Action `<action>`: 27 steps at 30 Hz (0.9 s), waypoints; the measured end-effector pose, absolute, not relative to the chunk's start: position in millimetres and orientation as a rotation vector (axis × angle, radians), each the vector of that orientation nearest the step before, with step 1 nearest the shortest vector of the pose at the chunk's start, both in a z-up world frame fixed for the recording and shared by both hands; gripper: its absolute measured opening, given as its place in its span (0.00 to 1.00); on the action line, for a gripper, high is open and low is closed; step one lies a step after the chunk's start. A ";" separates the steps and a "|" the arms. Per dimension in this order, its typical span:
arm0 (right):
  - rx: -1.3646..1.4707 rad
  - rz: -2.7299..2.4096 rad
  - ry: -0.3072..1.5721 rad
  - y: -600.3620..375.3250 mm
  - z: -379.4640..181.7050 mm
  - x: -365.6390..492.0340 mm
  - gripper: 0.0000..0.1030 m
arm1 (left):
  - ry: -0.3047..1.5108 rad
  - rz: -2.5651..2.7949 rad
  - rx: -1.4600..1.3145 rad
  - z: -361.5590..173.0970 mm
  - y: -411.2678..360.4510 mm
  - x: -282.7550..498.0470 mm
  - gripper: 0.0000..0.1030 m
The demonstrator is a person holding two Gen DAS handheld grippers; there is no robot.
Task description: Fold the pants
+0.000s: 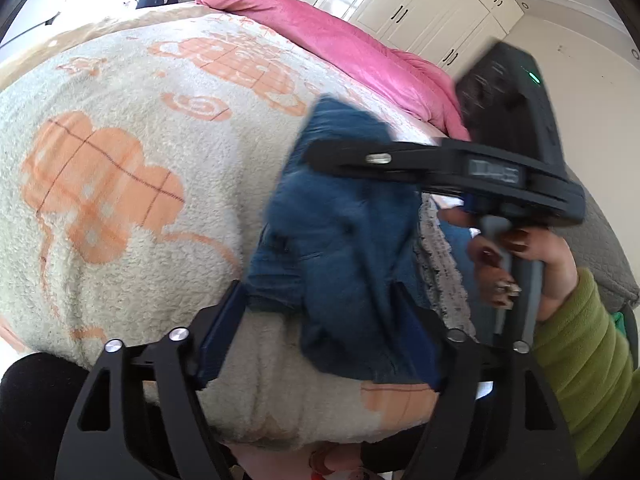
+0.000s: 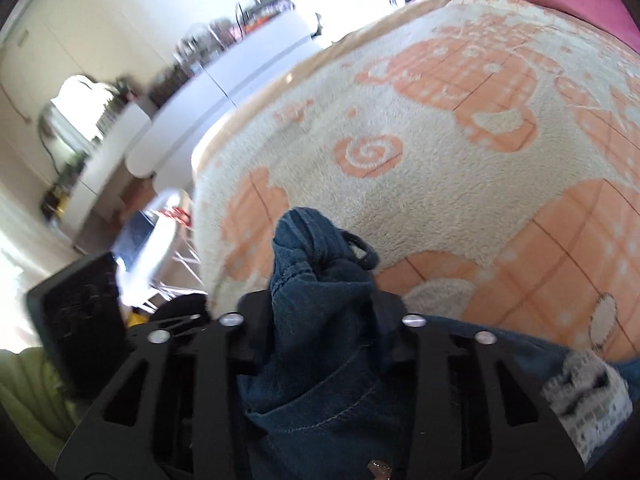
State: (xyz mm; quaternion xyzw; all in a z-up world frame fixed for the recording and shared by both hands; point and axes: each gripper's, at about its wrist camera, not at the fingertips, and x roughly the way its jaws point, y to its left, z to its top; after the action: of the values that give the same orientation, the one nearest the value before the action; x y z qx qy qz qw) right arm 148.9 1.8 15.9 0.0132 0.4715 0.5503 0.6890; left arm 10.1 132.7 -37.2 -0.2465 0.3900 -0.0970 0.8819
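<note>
Both grippers have hold of the blue pants (image 1: 336, 232), bunched up above the bed's fleece blanket (image 1: 132, 168).

Left gripper (image 1: 320, 332): jaws fairly wide apart, w/ a thick wad of denim filling the right-hand part of the gap. Cloth presses the right finger; the left finger touches only the cloth's edge near its tip. Can't tell for sure if it's a firm pinch or just cloth draped between. The denim rises up from the jaws toward the right gripper (image 1: 316, 154), seen side-on in the left wrist view, its black finger lying across the upper part of the pants. Person's right hand (image 1: 520, 268), dark nail polish, green sleeve, grips its handle.

Right wrist view: right gripper's (image 2: 324, 312) jaws closed in on a gathered bunch of pants (image 2: 320, 320); fabric packs the space between the fingers, sticks out past the tips and ends in a small dark loop. Seam stitching visible lower down.

Blanket is cream w/ orange checked shapes & a spiral. Pink duvet (image 1: 352, 56) along the far side of the bed, white wardrobe (image 1: 420, 4) behind. Patterned grey-white cloth (image 2: 588, 392) at lower right of right wrist view, beside the denim.
</note>
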 end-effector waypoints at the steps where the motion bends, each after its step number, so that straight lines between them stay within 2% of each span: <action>1: 0.052 1.238 1.044 -5.9 20.0 150.4 0.27 | 0.813 -0.220 -0.529 -36.3 130.6 11.3 0.72; 4: 0.108 1.233 0.990 -41.4 35.8 150.5 0.27 | 0.819 -0.272 -0.542 -32.2 114.8 19.4 0.76; 11: 0.172 1.191 0.900 -121.6 56.2 150.9 0.27 | 0.837 -0.435 -0.576 -20.1 65.7 41.4 0.74; 13: 0.194 1.168 0.891 -139.2 54.7 154.6 0.30 | 0.831 -0.474 -0.564 -14.3 48.8 45.3 0.74; 18: 0.300 1.017 0.859 -203.0 46.0 164.9 0.52 | 0.816 -0.583 -0.477 1.1 0.1 48.1 0.74; 22: 0.246 0.879 0.883 -235.7 28.6 160.5 0.54 | 0.858 -0.656 -0.422 -4.4 -28.5 43.0 0.75; 27: 0.110 0.798 0.951 -226.1 4.2 143.0 0.55 | 0.906 -0.676 -0.339 -13.8 -50.2 45.7 0.76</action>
State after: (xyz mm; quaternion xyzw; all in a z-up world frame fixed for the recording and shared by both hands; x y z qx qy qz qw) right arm 143.0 -226.1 4.2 0.0516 0.4453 0.3736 0.8121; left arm 45.7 -50.2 -13.8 -0.1596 0.4273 -0.3189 0.8308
